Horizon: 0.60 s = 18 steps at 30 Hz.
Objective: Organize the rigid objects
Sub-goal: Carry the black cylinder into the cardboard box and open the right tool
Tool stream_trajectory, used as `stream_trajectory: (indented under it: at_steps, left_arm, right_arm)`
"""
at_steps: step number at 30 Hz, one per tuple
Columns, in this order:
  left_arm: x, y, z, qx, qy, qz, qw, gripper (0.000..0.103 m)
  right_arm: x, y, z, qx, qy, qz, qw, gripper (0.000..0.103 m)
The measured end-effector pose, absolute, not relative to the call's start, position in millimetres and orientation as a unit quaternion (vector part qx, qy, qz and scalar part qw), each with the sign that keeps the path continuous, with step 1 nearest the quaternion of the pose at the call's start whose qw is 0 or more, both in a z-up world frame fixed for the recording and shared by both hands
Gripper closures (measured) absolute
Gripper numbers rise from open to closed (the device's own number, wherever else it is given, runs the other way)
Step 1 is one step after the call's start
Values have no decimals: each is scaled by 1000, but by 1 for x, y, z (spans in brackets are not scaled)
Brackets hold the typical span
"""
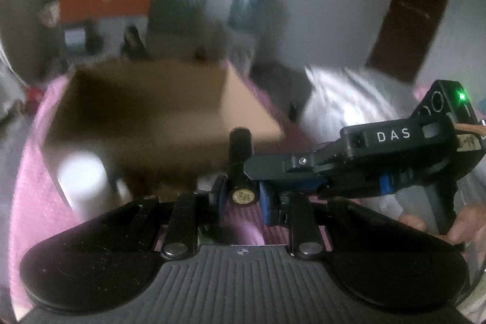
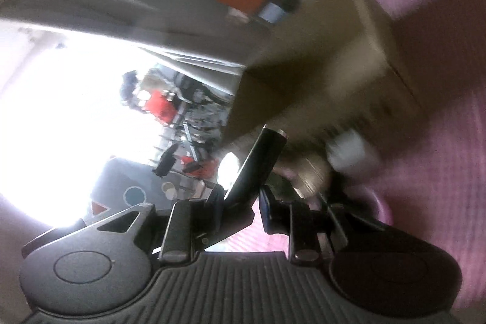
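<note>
Squarely between both grippers' closed fingers — black tube (image 1: 240, 166).

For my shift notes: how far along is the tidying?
Done: unclear, the cardboard box looks dark and blurred inside. In hand: left tongs and right tongs are shut on the black tube. Left: boxing it, and probably the white container beside the box.

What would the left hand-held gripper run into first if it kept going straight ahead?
Probably the open cardboard box just ahead of the left hand-held gripper, which is shut on a black tube. The picture is blurred, so depth is uncertain.
</note>
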State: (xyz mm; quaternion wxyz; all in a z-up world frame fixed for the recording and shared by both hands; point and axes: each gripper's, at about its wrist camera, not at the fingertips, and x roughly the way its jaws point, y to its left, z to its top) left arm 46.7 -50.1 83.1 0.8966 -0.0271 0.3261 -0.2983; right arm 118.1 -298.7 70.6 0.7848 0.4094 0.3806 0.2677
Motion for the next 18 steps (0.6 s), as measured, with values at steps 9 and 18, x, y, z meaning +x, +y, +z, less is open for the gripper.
stream_trajectory:
  at_steps: [9,18]
  left_arm:
    - [146,-43,103,-57,333,-216,916,82]
    - [259,-42,56,-26,447,-135,884,82]
  right_arm:
    - [236,-270,106,355,398,311,786,76]
    - [344,-216,57,309,498,274,762,75]
